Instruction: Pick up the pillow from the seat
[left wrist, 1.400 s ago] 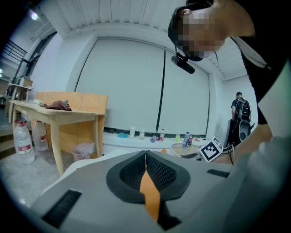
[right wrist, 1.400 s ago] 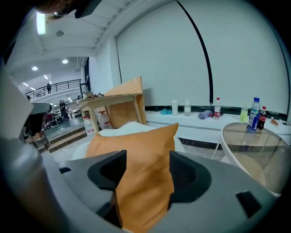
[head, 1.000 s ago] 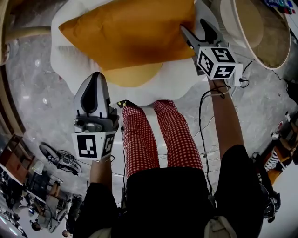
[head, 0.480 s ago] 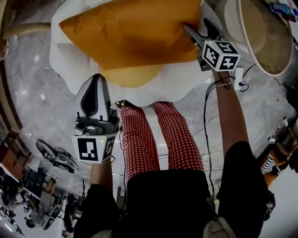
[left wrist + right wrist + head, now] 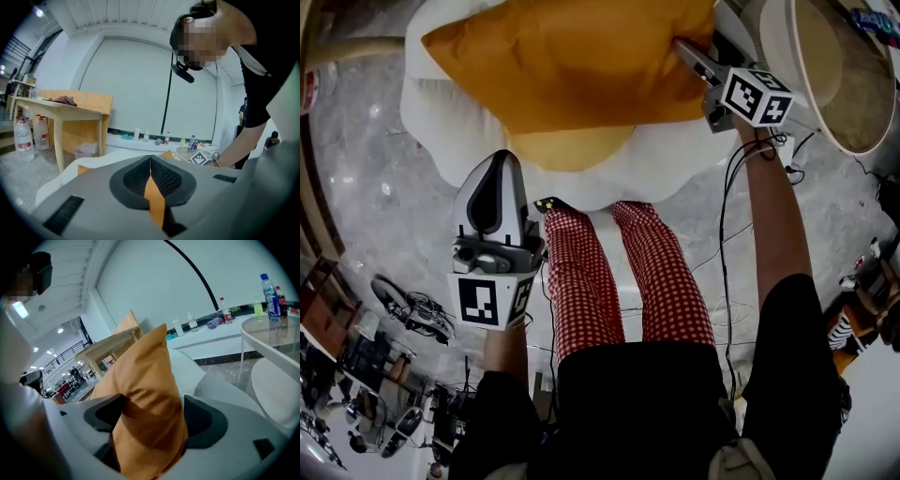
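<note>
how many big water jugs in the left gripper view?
2. One water jug at far left; second water jug right of it, beside the wooden table. Others may be hidden.

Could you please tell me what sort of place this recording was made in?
Probably a large indoor hall used for testing: stone floor, white seat with orange pillow, wooden table, loose cables.

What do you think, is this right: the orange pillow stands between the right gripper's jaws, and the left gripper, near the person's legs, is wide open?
No: the left gripper is shut, jaws together, as the left gripper view shows. The rest holds: the orange pillow is between the jaws of the right gripper, which have just been opening.
</note>
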Demonstrator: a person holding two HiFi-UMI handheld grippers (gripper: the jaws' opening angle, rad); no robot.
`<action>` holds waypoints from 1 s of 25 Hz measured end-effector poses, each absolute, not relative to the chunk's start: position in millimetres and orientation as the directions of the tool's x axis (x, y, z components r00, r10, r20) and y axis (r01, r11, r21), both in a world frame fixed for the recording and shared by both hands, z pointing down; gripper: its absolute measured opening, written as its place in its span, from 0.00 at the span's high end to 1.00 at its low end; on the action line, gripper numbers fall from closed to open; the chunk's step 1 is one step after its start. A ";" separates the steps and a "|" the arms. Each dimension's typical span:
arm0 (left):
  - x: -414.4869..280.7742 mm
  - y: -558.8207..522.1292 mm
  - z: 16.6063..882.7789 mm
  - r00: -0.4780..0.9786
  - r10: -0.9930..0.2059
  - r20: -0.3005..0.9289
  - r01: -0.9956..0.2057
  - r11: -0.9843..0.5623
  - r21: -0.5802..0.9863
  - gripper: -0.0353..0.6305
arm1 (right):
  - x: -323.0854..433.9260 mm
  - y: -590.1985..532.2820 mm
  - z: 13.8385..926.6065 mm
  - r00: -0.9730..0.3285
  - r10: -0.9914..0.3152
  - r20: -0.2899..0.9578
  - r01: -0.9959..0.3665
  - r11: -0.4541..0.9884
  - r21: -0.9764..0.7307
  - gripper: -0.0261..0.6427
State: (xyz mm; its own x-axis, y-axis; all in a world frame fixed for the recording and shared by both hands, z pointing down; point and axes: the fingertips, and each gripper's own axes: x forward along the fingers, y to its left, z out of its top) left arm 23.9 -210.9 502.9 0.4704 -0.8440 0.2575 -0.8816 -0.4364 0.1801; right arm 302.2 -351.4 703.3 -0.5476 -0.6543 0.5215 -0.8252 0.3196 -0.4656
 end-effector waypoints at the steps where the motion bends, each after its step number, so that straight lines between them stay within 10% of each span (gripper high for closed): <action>1: 24.6 -209.8 502.2 0.482 -0.840 0.249 -0.874 -0.443 0.200 0.93 | 302.0 -351.3 703.6 -0.550 -0.655 0.517 -0.821 0.312 -0.478 0.36; 25: -27.4 -210.9 535.9 0.495 -0.820 0.286 -0.858 -0.412 0.306 0.93 | 300.2 -344.8 695.8 -0.455 -0.711 0.537 -0.883 0.282 -0.374 0.62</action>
